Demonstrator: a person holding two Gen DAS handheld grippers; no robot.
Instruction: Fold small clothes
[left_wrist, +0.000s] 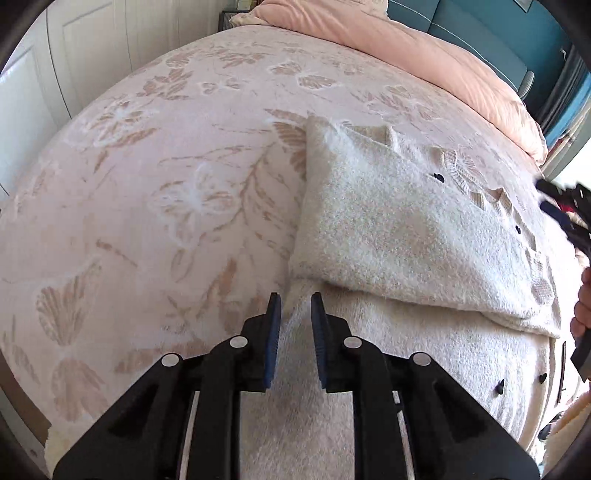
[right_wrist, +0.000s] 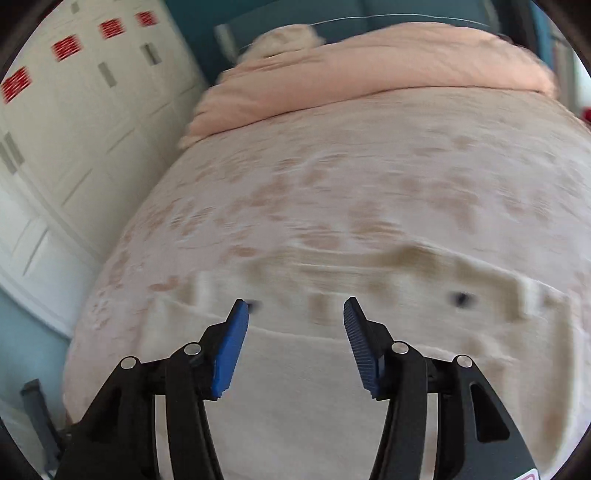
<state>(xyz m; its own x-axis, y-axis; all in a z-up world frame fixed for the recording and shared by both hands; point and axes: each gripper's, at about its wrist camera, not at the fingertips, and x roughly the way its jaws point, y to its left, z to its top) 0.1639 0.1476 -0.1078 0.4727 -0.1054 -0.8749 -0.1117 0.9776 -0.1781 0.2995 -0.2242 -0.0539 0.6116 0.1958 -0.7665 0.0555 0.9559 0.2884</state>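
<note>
At the bottom centre of the left wrist view, the left gripper (left_wrist: 295, 297) points down at the near left edge of a cream fuzzy sweater (left_wrist: 388, 236). Its blue pads (left_wrist: 272, 332) stand narrowly apart with a ridge of the cream fabric rising between them; whether they actually pinch it cannot be told from this angle. The sweater lies on the right half of that frame, on a pink bedspread (left_wrist: 147, 184) with a tan leaf and flower pattern. Its upper portion is folded over the lower one, so a thick folded edge runs from the frame's centre down to the right. Small dark buttons (left_wrist: 439, 178) and raised knitted motifs dot the garment. At the right edge of the frame a person's hand (left_wrist: 581, 306) holds dark gear, only partly seen.

In the right wrist view, which is motion-blurred, the right gripper (right_wrist: 295, 306) sits at the bottom centre with its blue pads (right_wrist: 229, 354) spread wide and nothing between them. The sweater (right_wrist: 303, 387) fills the lower frame beneath it.

Farther off, a folded peach duvet (right_wrist: 369, 70) lies across the top of the frame at the head of the bed. White panelled wardrobe doors (right_wrist: 85, 122) fill the upper left.
</note>
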